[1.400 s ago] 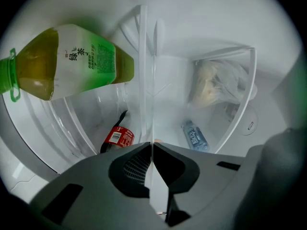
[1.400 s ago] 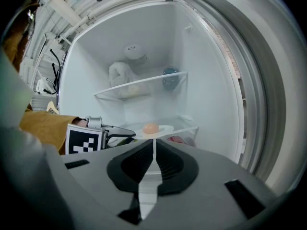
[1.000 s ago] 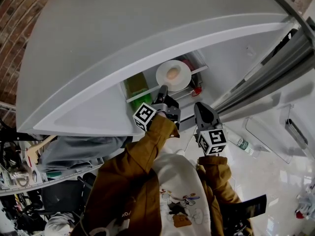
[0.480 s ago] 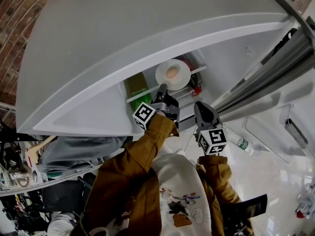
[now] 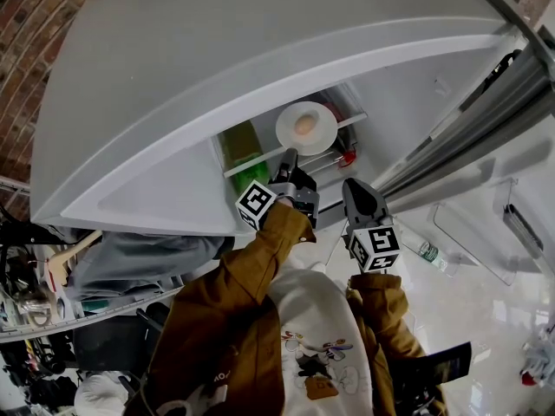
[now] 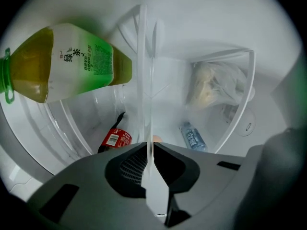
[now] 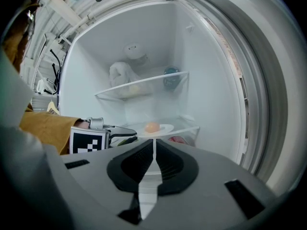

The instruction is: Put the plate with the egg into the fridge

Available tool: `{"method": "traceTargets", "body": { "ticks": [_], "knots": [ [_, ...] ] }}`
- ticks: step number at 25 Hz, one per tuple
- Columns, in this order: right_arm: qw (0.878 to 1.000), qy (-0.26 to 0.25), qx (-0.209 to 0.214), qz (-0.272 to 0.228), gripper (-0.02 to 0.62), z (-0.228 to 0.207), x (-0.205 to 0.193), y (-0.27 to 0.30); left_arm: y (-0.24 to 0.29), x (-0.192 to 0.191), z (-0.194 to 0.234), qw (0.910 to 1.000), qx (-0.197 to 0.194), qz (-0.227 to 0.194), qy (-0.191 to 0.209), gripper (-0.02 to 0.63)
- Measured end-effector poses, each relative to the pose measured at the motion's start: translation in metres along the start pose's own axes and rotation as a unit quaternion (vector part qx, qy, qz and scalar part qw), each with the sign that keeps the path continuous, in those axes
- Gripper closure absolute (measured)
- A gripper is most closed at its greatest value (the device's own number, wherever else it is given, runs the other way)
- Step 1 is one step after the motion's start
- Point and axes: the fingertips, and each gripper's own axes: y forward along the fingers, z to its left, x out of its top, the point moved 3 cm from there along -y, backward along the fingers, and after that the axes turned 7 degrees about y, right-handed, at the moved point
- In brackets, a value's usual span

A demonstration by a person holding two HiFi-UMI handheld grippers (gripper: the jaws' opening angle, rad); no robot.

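**Mia:** So, what is the biggest thing?

**Ben:** That is the white fridge (image 7: 139, 28). It stands open, and its door (image 5: 486, 232) is swung out to the right.

**Mia:** What is inside it?

**Ben:** A glass shelf (image 7: 187, 127) goes across the fridge, low down. The plate (image 5: 323, 139) lies flat on it, near the front edge.

**Mia:** Who holds the plate?

**Ben:** A person in a brown sleeve (image 5: 251, 267) holds the left claw (image 5: 288, 156) out level into the fridge. The claw is clenched on the near rim of the plate. In the left gripper view the thin white rim runs right between the two jaws.

**Mia:** And the other one?

**Ben:** The right claw (image 5: 354, 189) waits just outside the fridge, beside the left one. Its jaws are pressed together and nothing is between them.

**Mia:** What else is in there?

**Ben:** A green tea bottle (image 6: 67, 63) lies on its side, to the left of the plate. A see-through bag (image 6: 216, 83) with something pale in it is farther back. Under the shelf are a bottle with a red label (image 6: 115, 139) and a small water bottle (image 6: 193, 137).

**Mia:** And the smallest thing?

**Ben:** That is the egg (image 5: 304, 126). It sits in the middle of the plate.
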Motion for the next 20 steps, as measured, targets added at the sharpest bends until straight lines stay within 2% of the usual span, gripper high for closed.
{"method": "traceTargets", "body": {
  "ticks": [12,15,20],
  "knots": [
    [1.0,0.001,-0.003,-0.003,0.589,0.0,-0.001,-0.008,-0.003,-0.023,-0.005,0.9995,0.006,0.028,0.008,0.581],
    [1.0,0.002,-0.006,-0.003,0.589,-0.002,-0.001,-0.01,-0.001,-0.03,-0.005,0.9993,0.004,0.038,0.003,0.548],
    [1.0,0.0,-0.009,-0.004,0.589,-0.002,-0.001,-0.014,0.001,-0.039,-0.008,0.9986,0.002,0.052,-0.001,0.548]
  ]
}}
